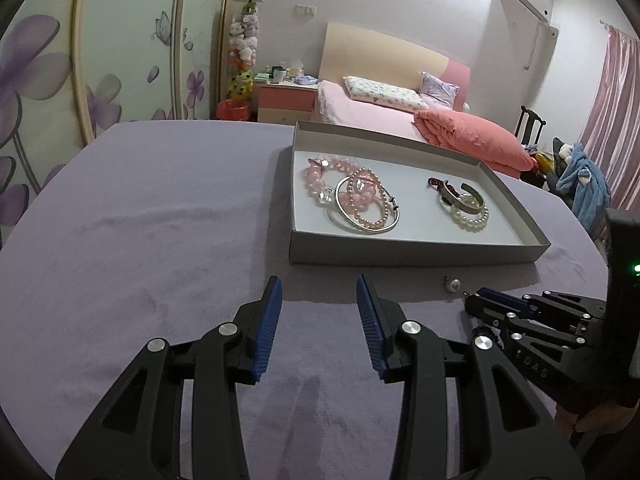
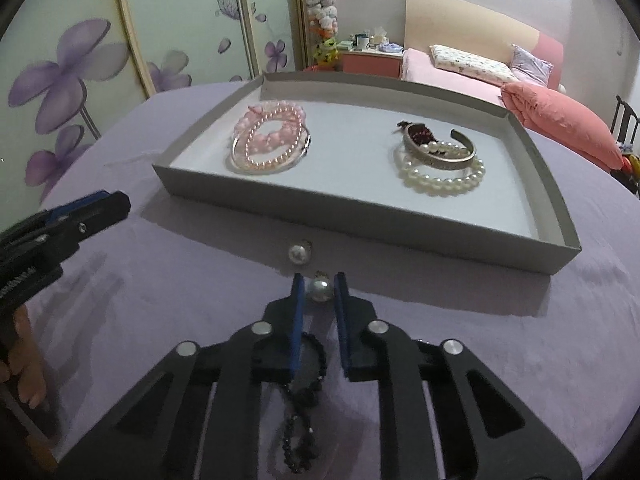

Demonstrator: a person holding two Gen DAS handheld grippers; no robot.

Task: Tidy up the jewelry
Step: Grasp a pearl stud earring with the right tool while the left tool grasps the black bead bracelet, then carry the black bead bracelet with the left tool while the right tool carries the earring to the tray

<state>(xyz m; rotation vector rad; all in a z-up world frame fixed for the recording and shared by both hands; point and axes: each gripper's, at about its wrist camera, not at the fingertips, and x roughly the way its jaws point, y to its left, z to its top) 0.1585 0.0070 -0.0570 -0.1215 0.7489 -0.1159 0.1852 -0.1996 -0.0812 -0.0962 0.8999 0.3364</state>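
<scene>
This is a bedroom in a home. At twelve o'clock beyond the purple-covered table point(image 1: 140, 220) stands a bed point(image 1: 360, 108) with pink sheets, a pale headboard point(image 1: 380, 52), two pillows point(image 1: 384, 90) and a bunched salmon duvet point(image 1: 476, 136). Beside it, toward eleven o'clock, a pink-fronted nightstand point(image 1: 286, 102) carries cups and small clutter, with a tall tube of plush toys point(image 1: 244, 48) next to it. Sliding wardrobe doors point(image 1: 128, 40) printed with purple flowers fill nine to ten o'clock. Pink curtains point(image 1: 616, 120) hang at two o'clock, near a chair point(image 1: 530, 126) draped with clothes.
</scene>
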